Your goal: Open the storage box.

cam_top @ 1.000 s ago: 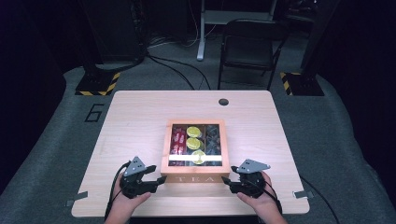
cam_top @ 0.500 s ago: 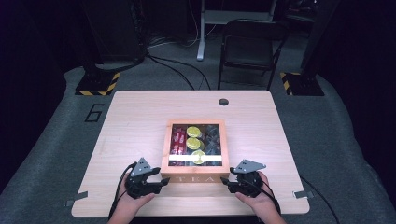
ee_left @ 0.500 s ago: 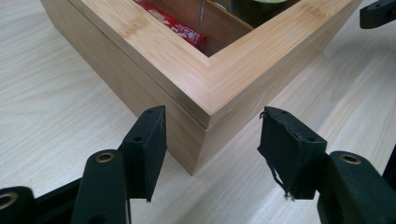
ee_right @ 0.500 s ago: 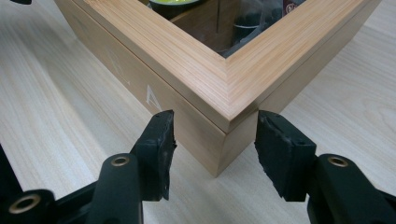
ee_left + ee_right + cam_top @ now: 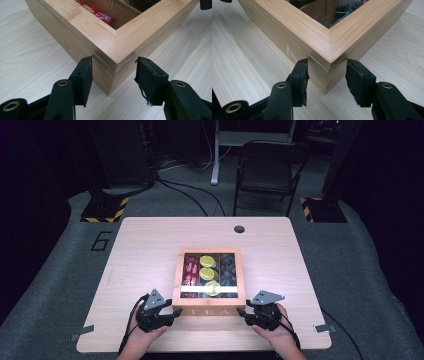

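The wooden tea box (image 5: pixel 208 280) sits at the middle of the table (image 5: pixel 145 250), toward the person's edge, its glass-paned lid closed over red packets (image 5: pixel 190 271), yellow rounds (image 5: pixel 207 268) and dark sachets. Its two near corners each point into a gripper. The left gripper (image 5: pixel 113 72) straddles the box's near-left corner, jaws spread, not pinching. The right gripper (image 5: pixel 327 71) brackets the near-right corner likewise, spread. Both lie equally close; likely a two-handed lift or lid-opening.

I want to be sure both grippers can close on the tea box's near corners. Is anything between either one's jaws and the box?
Nothing visible. The left gripper and right gripper each straddle a near corner of the tea box, jaws open, bare table beneath.
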`<state>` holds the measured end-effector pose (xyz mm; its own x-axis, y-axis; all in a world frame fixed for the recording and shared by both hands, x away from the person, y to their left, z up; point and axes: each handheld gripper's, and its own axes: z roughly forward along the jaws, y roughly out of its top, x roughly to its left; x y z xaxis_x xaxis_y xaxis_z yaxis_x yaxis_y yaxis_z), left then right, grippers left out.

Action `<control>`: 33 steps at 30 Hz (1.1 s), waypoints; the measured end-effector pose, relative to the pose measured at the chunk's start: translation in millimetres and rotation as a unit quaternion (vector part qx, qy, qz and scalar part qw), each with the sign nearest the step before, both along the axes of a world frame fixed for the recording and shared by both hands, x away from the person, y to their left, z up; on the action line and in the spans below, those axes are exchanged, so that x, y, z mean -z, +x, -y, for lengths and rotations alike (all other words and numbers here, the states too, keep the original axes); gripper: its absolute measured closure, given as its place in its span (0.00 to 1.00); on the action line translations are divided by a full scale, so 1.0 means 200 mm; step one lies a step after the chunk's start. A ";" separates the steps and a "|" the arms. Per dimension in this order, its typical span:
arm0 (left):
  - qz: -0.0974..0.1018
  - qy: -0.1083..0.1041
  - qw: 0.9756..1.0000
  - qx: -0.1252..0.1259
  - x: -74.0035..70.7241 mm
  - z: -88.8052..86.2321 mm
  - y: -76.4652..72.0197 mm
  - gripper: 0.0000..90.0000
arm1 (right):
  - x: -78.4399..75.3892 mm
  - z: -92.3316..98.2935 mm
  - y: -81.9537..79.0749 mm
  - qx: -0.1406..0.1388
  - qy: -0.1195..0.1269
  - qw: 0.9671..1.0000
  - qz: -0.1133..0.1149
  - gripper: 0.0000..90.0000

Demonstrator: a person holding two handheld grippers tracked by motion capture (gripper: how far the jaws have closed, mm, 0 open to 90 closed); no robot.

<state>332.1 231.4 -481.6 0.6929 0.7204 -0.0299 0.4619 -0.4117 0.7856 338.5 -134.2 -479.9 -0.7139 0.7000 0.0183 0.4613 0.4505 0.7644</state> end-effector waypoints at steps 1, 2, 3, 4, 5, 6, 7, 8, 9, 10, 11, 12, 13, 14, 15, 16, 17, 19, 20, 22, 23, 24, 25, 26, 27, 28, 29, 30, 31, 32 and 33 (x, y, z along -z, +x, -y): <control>-0.002 -0.005 1.000 -0.002 0.00 0.00 0.00 0.53 | 0.00 0.00 0.00 0.000 0.000 1.000 0.001 0.58; -0.004 -0.006 1.000 0.000 0.00 0.00 0.00 0.53 | 0.00 0.00 0.00 0.000 -0.001 1.000 0.004 0.58; -0.002 -0.005 1.000 -0.002 0.00 0.00 0.00 0.53 | 0.00 0.00 0.00 0.000 0.000 1.000 0.008 0.58; -0.002 -0.006 1.000 -0.004 0.00 0.00 0.00 0.53 | 0.00 0.00 0.00 -0.003 -0.004 1.000 0.006 0.59; -0.004 -0.001 1.000 0.001 0.00 0.00 0.00 0.53 | 0.00 0.00 0.00 -0.001 -0.002 1.000 0.008 0.59; -0.002 -0.001 1.000 0.000 0.00 0.00 0.00 0.53 | 0.00 0.00 -0.01 0.002 -0.001 1.000 0.006 0.59; 0.000 -0.005 1.000 -0.005 0.00 0.00 0.00 0.53 | 0.00 0.00 -0.01 0.002 -0.001 1.000 0.006 0.59; 0.000 -0.004 1.000 -0.004 0.00 0.00 0.00 0.53 | 0.00 0.00 -0.01 0.001 -0.001 1.000 0.007 0.59; 0.000 -0.006 1.000 -0.005 0.00 0.00 0.00 0.53 | 0.00 0.00 -0.01 0.001 -0.001 1.000 0.007 0.59; -0.001 -0.010 1.000 -0.008 0.00 0.01 -0.01 0.53 | 0.00 0.00 -0.01 0.001 -0.001 1.000 0.008 0.59; -0.001 -0.009 1.000 -0.007 0.00 0.01 -0.01 0.53 | 0.00 0.00 -0.01 0.002 0.000 1.000 0.009 0.59; 0.000 -0.010 1.000 -0.005 -0.01 0.00 0.00 0.53 | 0.00 0.00 -0.01 0.000 0.001 1.000 0.010 0.59; 0.004 -0.010 1.000 -0.006 -0.01 0.00 -0.01 0.53 | 0.00 0.00 -0.01 0.001 0.001 1.000 0.011 0.59; 0.004 -0.013 1.000 -0.009 -0.01 0.00 -0.01 0.53 | -0.01 0.00 -0.01 0.003 0.001 1.000 0.010 0.59; 0.001 -0.017 1.000 -0.005 -0.01 0.00 -0.01 0.53 | -0.01 0.00 -0.01 0.005 0.002 1.000 0.013 0.59; 0.008 -0.020 1.000 -0.010 -0.01 0.00 -0.01 0.53 | -0.01 0.00 -0.01 0.003 0.003 1.000 0.014 0.59; 0.009 -0.022 1.000 -0.011 -0.02 0.00 -0.01 0.54 | -0.01 0.00 -0.01 0.004 0.005 1.000 0.015 0.59; 0.008 -0.017 1.000 -0.010 -0.02 0.00 -0.01 0.54 | -0.02 0.01 -0.02 0.003 0.012 1.000 0.019 0.59; 0.014 -0.014 1.000 -0.009 -0.02 0.00 -0.01 0.54 | -0.03 0.01 -0.02 0.006 0.017 1.000 0.021 0.61; 0.013 -0.015 1.000 -0.009 -0.02 0.00 -0.02 0.54 | -0.03 0.01 -0.02 0.007 0.020 1.000 0.021 0.62; 0.011 -0.011 1.000 -0.006 -0.03 0.00 -0.02 0.54 | -0.03 0.01 -0.02 0.007 0.021 1.000 0.021 0.62; 0.017 -0.013 1.000 -0.010 -0.02 0.01 -0.02 0.54 | -0.03 0.01 -0.02 0.004 0.019 1.000 0.021 0.62; 0.017 -0.013 1.000 -0.008 -0.03 0.01 -0.02 0.54 | -0.03 0.01 -0.02 0.007 0.021 1.000 0.019 0.62; 0.018 -0.014 1.000 -0.010 -0.02 0.01 -0.02 0.54 | -0.03 0.01 -0.02 0.007 0.022 1.000 0.020 0.62; 0.018 -0.014 1.000 -0.009 -0.03 0.01 -0.02 0.54 | -0.03 0.01 -0.02 0.009 0.022 1.000 0.020 0.62; 0.017 -0.013 1.000 -0.006 -0.03 0.01 -0.02 0.54 | -0.04 0.01 -0.02 0.009 0.023 0.999 0.021 0.62; 0.019 -0.013 1.000 -0.008 -0.03 0.01 -0.02 0.54 | -0.04 0.01 -0.01 0.005 0.022 0.999 0.024 0.62; 0.020 -0.016 1.000 -0.010 -0.03 0.01 -0.02 0.54 | -0.04 0.01 -0.01 0.007 0.023 0.999 0.023 0.62; 0.023 -0.016 1.000 -0.011 -0.03 0.01 -0.02 0.54 | -0.04 0.01 -0.01 0.009 0.025 0.999 0.023 0.61; 0.024 -0.017 0.999 -0.012 -0.03 0.01 -0.01 0.53 | -0.04 0.01 -0.01 0.010 0.025 0.999 0.023 0.61; 0.021 -0.016 1.000 -0.008 -0.03 0.01 -0.01 0.53 | -0.04 0.01 -0.01 0.009 0.025 0.999 0.023 0.61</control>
